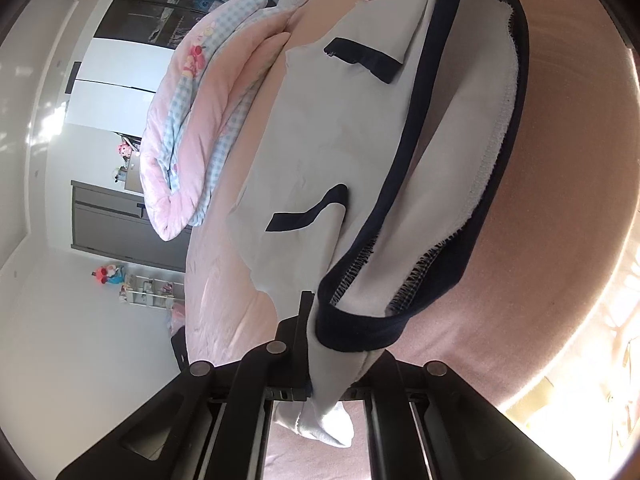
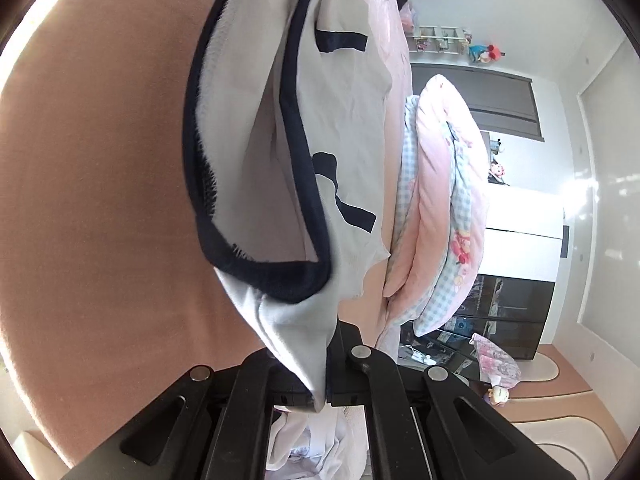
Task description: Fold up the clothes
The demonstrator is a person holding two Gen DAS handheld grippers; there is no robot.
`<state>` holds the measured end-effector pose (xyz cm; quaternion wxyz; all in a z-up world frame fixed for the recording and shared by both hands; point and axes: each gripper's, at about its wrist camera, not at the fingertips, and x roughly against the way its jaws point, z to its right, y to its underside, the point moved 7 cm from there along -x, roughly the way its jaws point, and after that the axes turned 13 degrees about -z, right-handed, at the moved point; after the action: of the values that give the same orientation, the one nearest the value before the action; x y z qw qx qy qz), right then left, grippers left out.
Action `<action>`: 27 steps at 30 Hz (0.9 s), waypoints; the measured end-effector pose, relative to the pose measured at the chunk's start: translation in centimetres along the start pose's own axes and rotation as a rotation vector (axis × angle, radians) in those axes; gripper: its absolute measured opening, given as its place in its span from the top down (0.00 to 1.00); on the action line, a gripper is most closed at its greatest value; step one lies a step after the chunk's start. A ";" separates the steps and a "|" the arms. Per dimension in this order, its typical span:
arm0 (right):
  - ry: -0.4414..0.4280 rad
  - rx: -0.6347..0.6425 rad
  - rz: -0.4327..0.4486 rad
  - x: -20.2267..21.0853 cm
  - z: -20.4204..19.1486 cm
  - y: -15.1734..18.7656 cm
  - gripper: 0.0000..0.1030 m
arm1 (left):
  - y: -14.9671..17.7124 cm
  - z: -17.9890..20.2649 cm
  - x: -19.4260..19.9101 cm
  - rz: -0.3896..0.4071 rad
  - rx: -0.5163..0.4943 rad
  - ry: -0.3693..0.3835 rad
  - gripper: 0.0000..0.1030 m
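Two grippers pinch opposite ends of a pale grey, navy-trimmed cotton garment [image 1: 320, 136].
Left gripper [image 1: 316, 360] and right gripper [image 2: 326, 364] are both clamped on cloth; its waistband stretches crosswise between them.

Opposite close wrist views — shared garment [image 1: 320, 140]

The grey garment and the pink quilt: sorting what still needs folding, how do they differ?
The grey garment is plain pale grey with navy trim, while the pink quilt is pink with blue check and cartoon prints. The garment is stretched between the left claw and right claw, both shut on it; the quilt sits rolled in a thick bundle, untouched. Both are over the pink bed.
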<state>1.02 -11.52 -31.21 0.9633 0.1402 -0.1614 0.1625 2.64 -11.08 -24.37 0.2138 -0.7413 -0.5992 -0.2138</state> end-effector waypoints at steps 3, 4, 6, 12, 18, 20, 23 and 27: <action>-0.022 -0.007 0.013 1.0 -0.1 0.1 0.99 | 0.2 0.0 0.3 0.014 -0.005 -0.023 0.98; -0.019 -0.014 0.016 0.8 0.4 0.1 0.99 | 0.1 -0.2 0.2 0.014 -0.001 -0.023 0.98; -0.019 -0.025 0.016 0.9 0.7 0.0 0.99 | 0.0 -0.5 0.3 0.011 0.023 0.001 0.98; -0.040 -0.042 0.019 1.4 1.6 0.6 0.99 | 0.5 -1.0 1.5 0.025 0.044 0.023 0.98; -0.061 -0.018 0.033 2.8 1.1 1.4 1.00 | 1.3 -0.6 2.6 0.017 0.036 0.068 0.98; -0.077 -0.010 0.035 3.3 1.0 1.6 1.00 | 1.5 -0.2 3.0 0.017 0.028 0.073 0.98; -0.091 -0.006 0.042 4.0 1.0 1.9 1.00 | 2.0 0.0 3.5 0.011 0.022 0.085 0.98; -0.107 -0.007 0.045 4.9 0.8 2.3 1.00 | 2.5 0.4 4.1 0.010 0.027 0.100 0.98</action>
<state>4.33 -8.36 -28.25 0.9499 0.1417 -0.2161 0.1757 5.90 -8.05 -22.52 0.2543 -0.7298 -0.5869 -0.2414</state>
